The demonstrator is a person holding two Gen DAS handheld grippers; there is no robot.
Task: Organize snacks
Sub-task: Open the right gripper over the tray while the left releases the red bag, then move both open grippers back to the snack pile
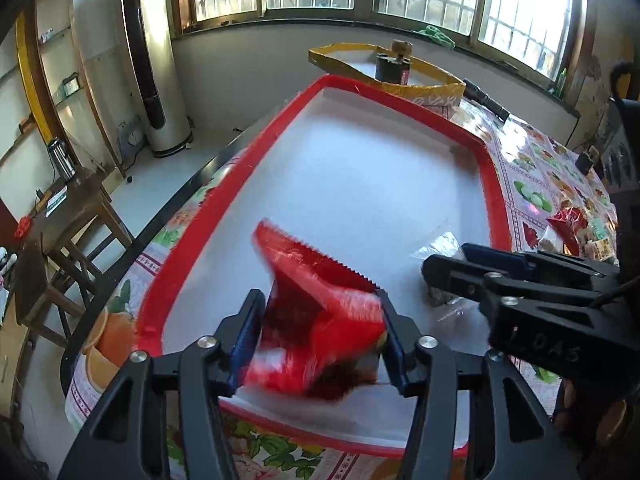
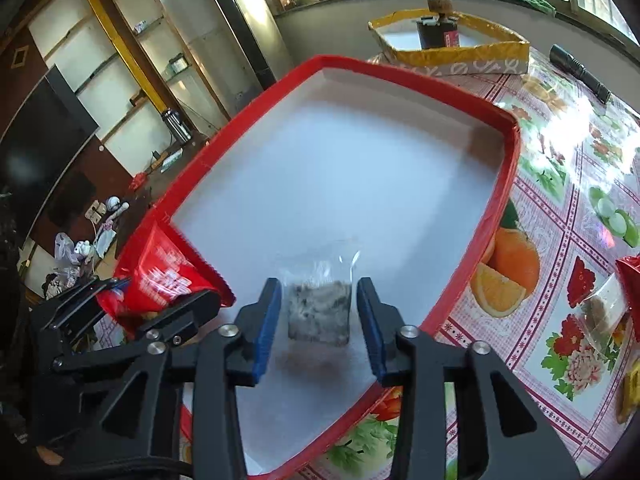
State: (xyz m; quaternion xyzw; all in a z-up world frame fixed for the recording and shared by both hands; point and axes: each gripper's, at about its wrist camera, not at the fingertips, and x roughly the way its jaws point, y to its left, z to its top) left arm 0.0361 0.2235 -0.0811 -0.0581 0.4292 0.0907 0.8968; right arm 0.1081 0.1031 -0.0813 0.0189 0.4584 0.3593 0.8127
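**Snacks over the red-rimmed tray, one between each pair of jaws**

Snacks sit between both grippers above the white floor of the red-rimmed tray (image 1: 486, 168), which fills the middle of both views. In the left wrist view, the left gripper (image 1: 320, 334) at lower centre has its jaws spread about halfway, with a red snack packet (image 1: 316, 300) between the blue pads; the packet is blurred, its right side lies against the right pad, and whether the left pad touches it cannot be told. In the right wrist view, the right gripper (image 2: 318, 320) at lower centre has its jaws apart, and a clear-wrapped grey snack (image 2: 320, 312) sits between the pads with a gap on each side, low over the tray floor. More packets (image 1: 576, 232) lie on the fruit-print tablecloth (image 2: 560, 200) at the right edge, outside the tray. Beyond the tray's far rim, toward the upper right, stand a yellow-edged box (image 2: 452, 56) and a black flashlight (image 2: 580, 72).
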